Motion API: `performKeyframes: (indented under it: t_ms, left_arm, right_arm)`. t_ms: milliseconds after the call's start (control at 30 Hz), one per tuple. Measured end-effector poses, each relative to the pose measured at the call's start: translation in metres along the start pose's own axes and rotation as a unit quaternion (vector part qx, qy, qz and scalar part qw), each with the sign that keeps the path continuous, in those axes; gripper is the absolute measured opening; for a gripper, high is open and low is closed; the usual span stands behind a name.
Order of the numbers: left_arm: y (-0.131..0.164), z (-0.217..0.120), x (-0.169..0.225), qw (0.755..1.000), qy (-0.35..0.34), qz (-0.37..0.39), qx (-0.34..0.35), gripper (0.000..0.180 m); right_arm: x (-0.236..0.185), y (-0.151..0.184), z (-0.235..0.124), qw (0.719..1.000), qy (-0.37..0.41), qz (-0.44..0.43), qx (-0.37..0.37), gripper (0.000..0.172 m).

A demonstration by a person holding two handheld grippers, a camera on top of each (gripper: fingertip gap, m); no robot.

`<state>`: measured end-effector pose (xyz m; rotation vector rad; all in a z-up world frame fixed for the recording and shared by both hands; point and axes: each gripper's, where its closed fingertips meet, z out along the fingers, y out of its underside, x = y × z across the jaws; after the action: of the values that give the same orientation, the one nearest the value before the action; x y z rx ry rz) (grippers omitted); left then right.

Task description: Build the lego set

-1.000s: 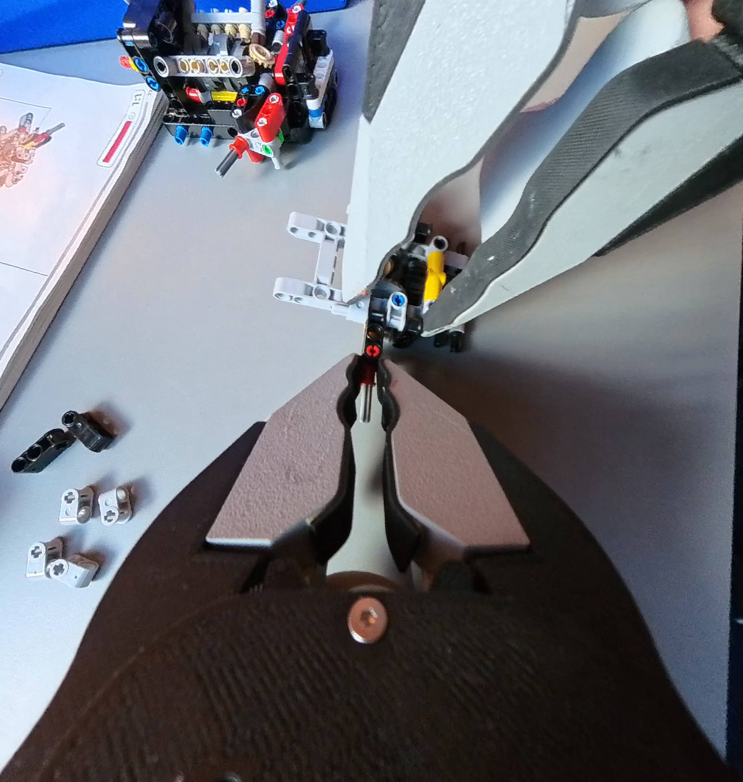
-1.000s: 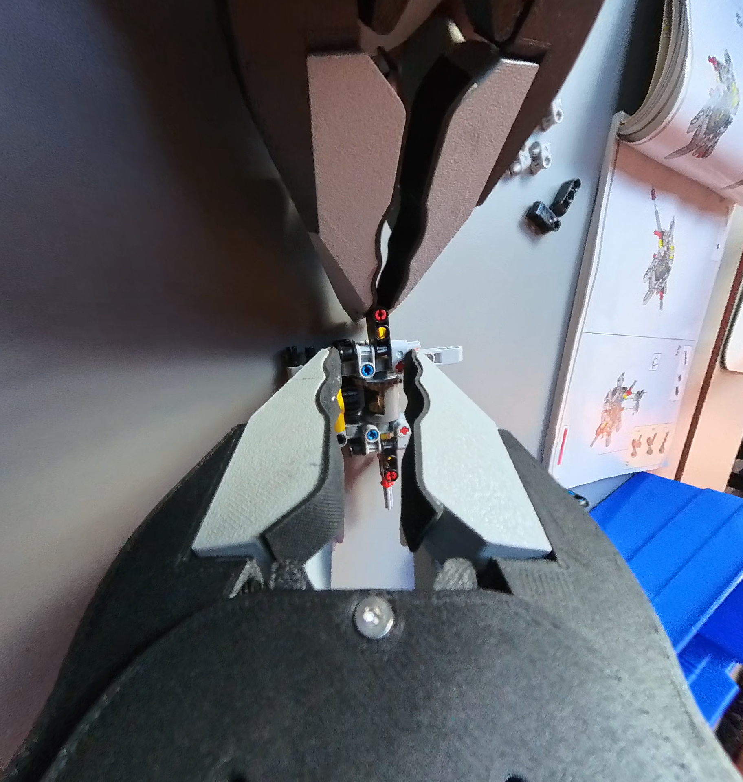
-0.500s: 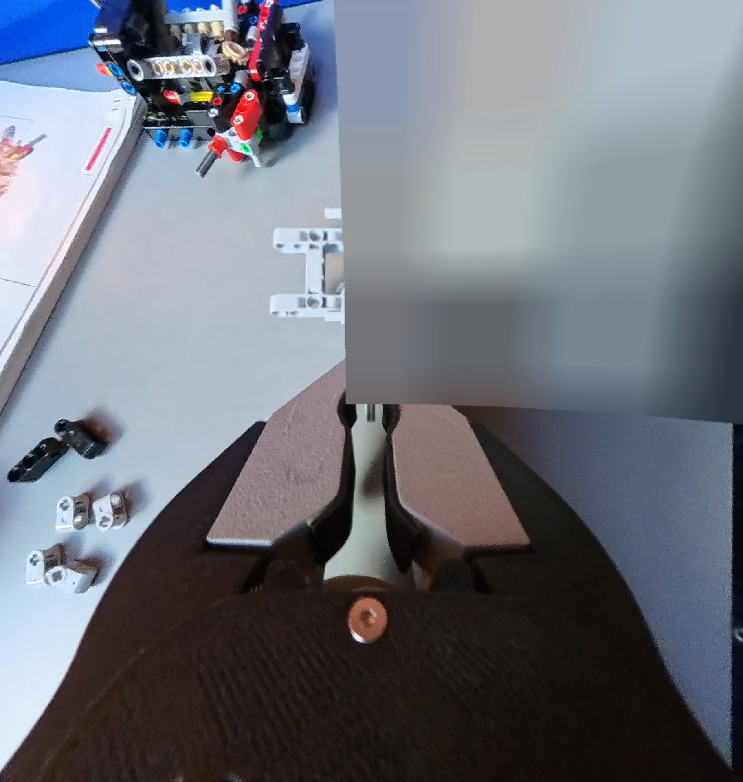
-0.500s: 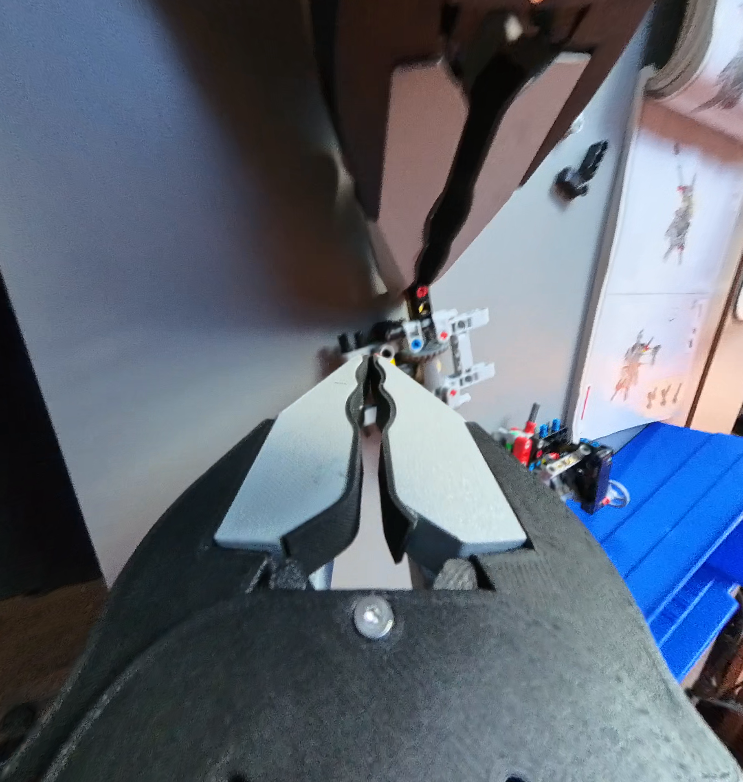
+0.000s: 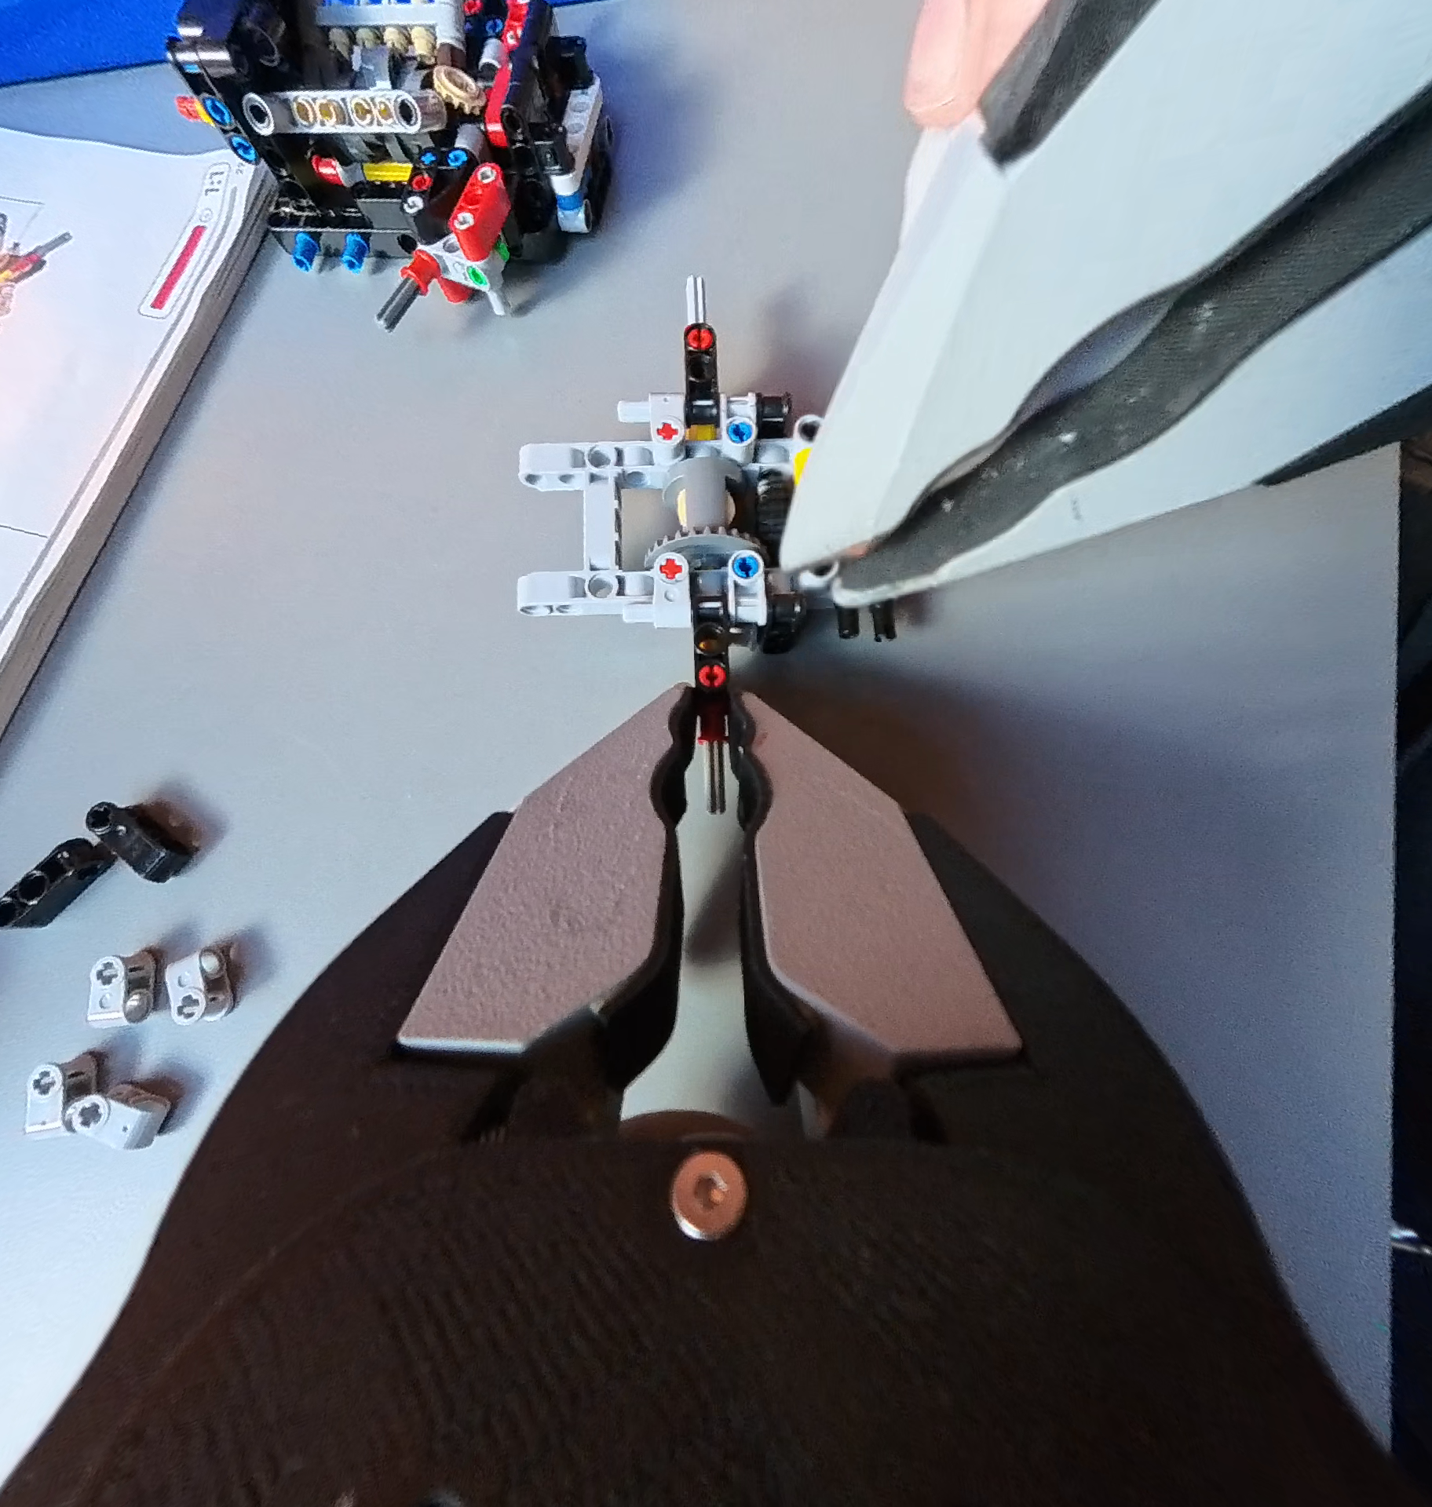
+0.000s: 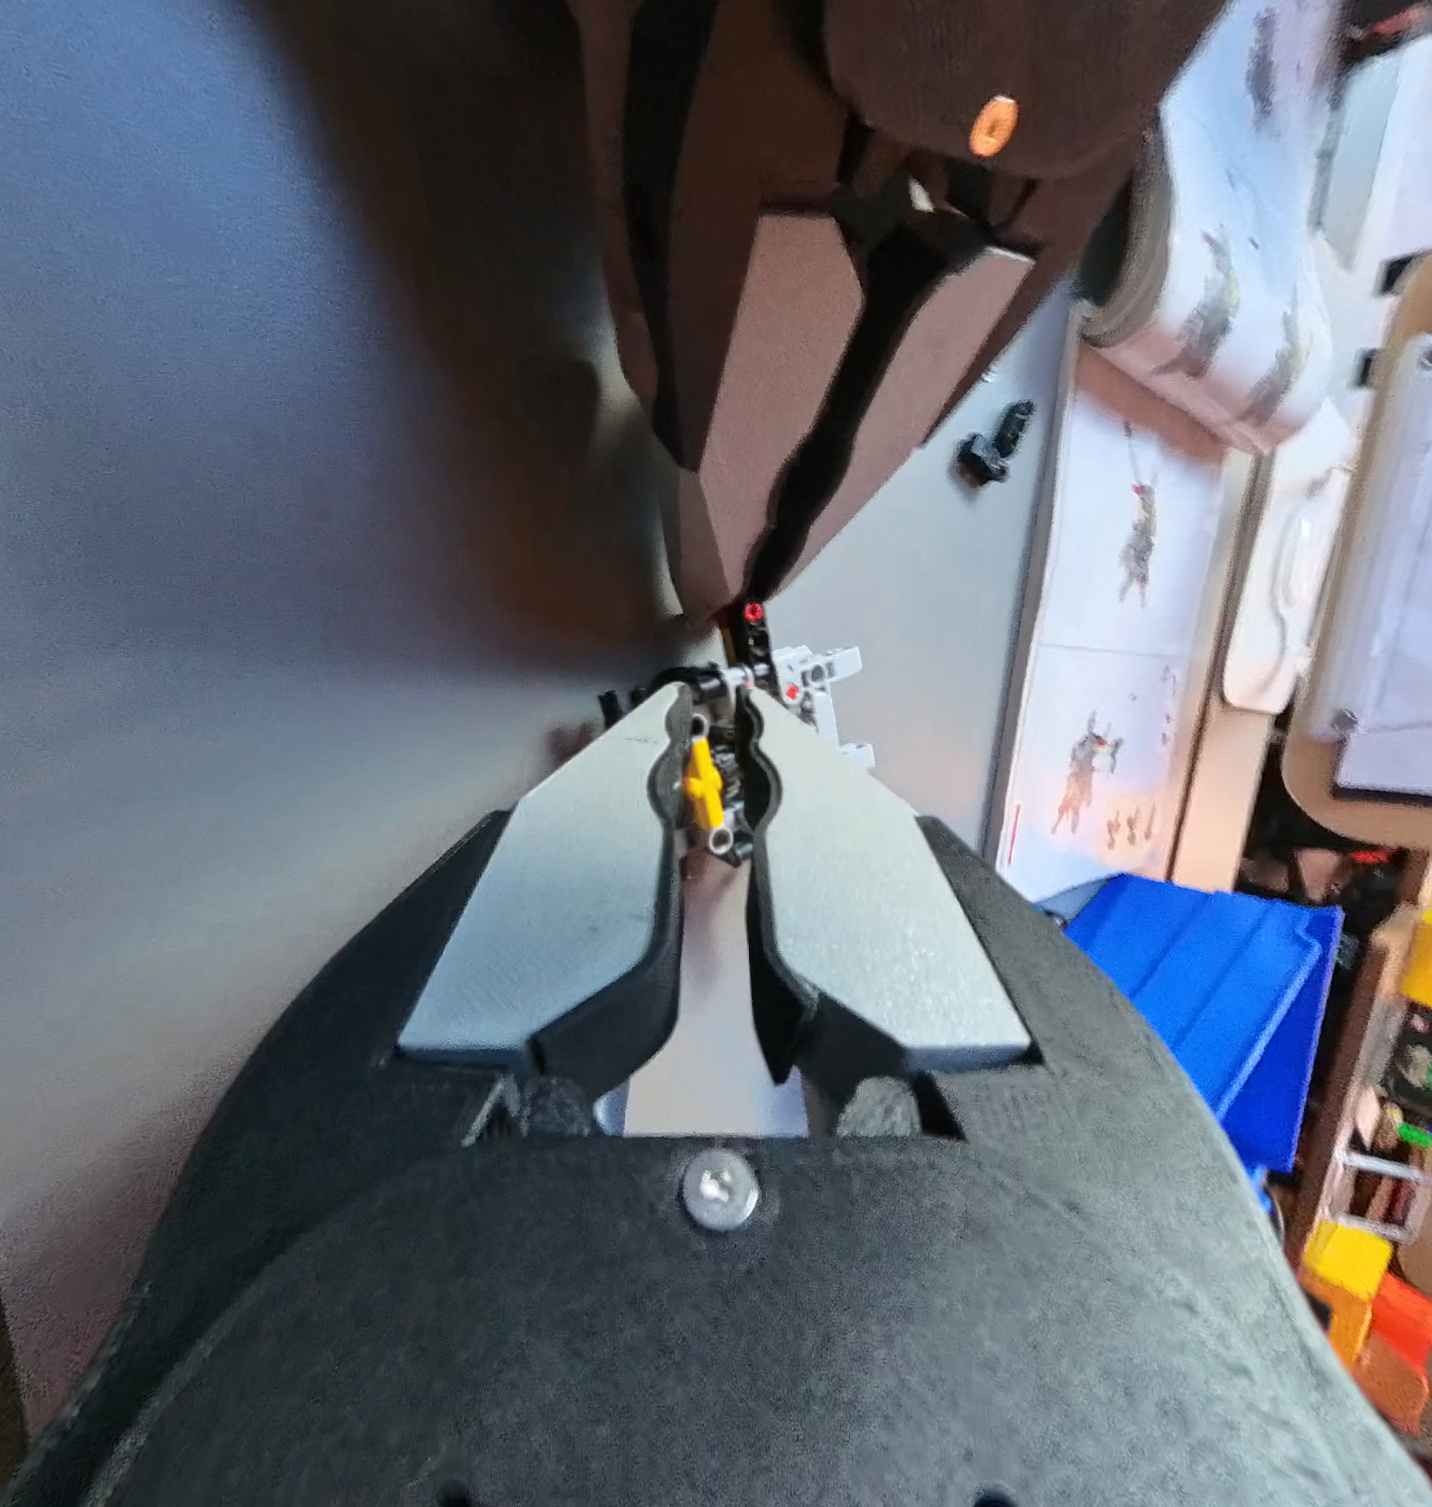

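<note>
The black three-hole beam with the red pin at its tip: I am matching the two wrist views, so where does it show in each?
Left wrist view: black beam just above centre, running from the grey frame down to the left gripper.
Right wrist view: black beam above centre, small, under the brown gripper's tips.
Shared landmark: the grey frame.

Grey tabletop (image 5: 288, 571) in daylight; cluttered shelves (image 6: 1398, 1060) stand beside it.
</note>
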<state>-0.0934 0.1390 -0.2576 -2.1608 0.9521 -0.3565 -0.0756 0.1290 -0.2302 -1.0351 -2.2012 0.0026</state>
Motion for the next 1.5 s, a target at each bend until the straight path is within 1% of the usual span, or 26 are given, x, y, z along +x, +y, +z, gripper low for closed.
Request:
performKeyframes:
  t_ms: [67, 167, 233, 400, 533, 600, 733, 867, 1067, 1300, 1500]
  left_arm:
    - [0.0, 0.0, 0.0, 1.0, 0.004, -0.003, 0.0, 0.005]
    - [0.0, 0.0, 0.0, 1.0, 0.007, -0.006, 0.0, 0.005]
    - [0.0, 0.0, 0.001, 1.0, 0.01, -0.006, 0.0, 0.005]
    - [0.0, 0.0, 0.001, 1.0, 0.013, -0.007, -0.001, 0.005]
    - [0.0, 0.0, 0.002, 1.0, 0.012, -0.004, -0.001, 0.005]
    - [0.001, 0.0, 0.002, 1.0, 0.009, -0.001, -0.002, 0.006]
    - [0.001, 0.0, 0.002, 1.0, 0.005, 0.0, -0.003, 0.006]
    - [0.001, 0.0, 0.001, 1.0, 0.002, -0.004, -0.004, 0.005]
    - [0.001, 0.0, 0.001, 1.0, -0.003, -0.007, -0.006, 0.005]
    - [0.001, 0.0, 0.0, 1.0, -0.01, -0.009, -0.006, 0.005]
    - [0.001, -0.001, -0.002, 1.0, -0.013, -0.013, -0.007, 0.005]
  right_arm:
    - [-0.002, 0.0, 0.003, 1.0, -0.022, -0.019, -0.009, 0.01]
    - [0.002, 0.003, 0.009, 0.998, -0.03, -0.049, -0.025, 0.009]
    - [-0.001, 0.005, 0.013, 0.996, -0.048, -0.061, -0.033, 0.01]
    - [0.0, 0.005, 0.014, 0.992, -0.07, -0.099, -0.044, 0.01]
    - [0.001, 0.005, 0.013, 0.988, -0.085, -0.122, -0.037, 0.006]
    - [0.001, 0.006, 0.013, 0.986, -0.087, -0.141, -0.035, 0.007]
    - [0.002, 0.006, 0.013, 0.983, -0.104, -0.15, -0.035, 0.007]
    - [0.002, 0.006, 0.013, 0.983, -0.102, -0.15, -0.03, 0.007]
    - [0.003, 0.006, 0.014, 0.987, -0.103, -0.123, -0.029, 0.007]
    - [0.004, 0.006, 0.015, 0.991, -0.107, -0.07, -0.038, 0.007]
    - [0.005, 0.005, 0.016, 0.995, -0.075, -0.057, -0.032, 0.008]
